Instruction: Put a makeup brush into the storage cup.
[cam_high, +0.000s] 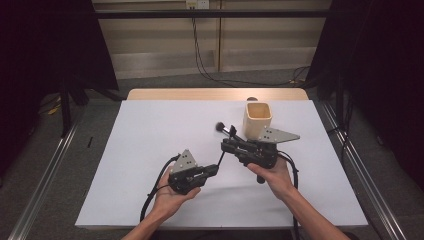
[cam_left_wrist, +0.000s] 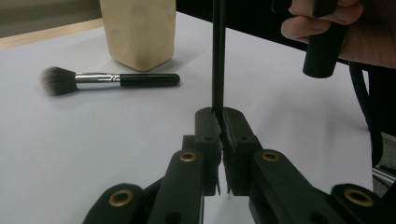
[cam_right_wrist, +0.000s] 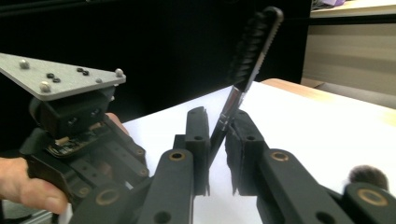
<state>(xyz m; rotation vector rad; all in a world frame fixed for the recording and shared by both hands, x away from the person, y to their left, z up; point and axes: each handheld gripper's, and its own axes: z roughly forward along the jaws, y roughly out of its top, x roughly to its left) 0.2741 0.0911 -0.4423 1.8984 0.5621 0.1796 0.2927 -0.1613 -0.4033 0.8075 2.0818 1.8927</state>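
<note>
A slim black brush (cam_high: 220, 159) with a spiral head (cam_right_wrist: 254, 42) and a metal neck spans the gap between my two grippers. My left gripper (cam_high: 216, 168) is shut on its thin black handle (cam_left_wrist: 218, 56), which rises straight out of the jaws (cam_left_wrist: 220, 114). My right gripper (cam_high: 224, 145) faces it from the right and is shut on the brush's metal neck (cam_right_wrist: 218, 119). A fluffy makeup brush (cam_high: 226, 130) with a black handle (cam_left_wrist: 107, 79) lies flat on the table beyond the grippers. Behind it stands a beige square cup (cam_high: 257, 122), upright.
The white tabletop (cam_high: 150, 150) has open room on the left and at the front. A wooden strip (cam_high: 215, 94) runs along its far edge. Metal rails and dark curtains flank the table. Cables trail from both grippers toward the person.
</note>
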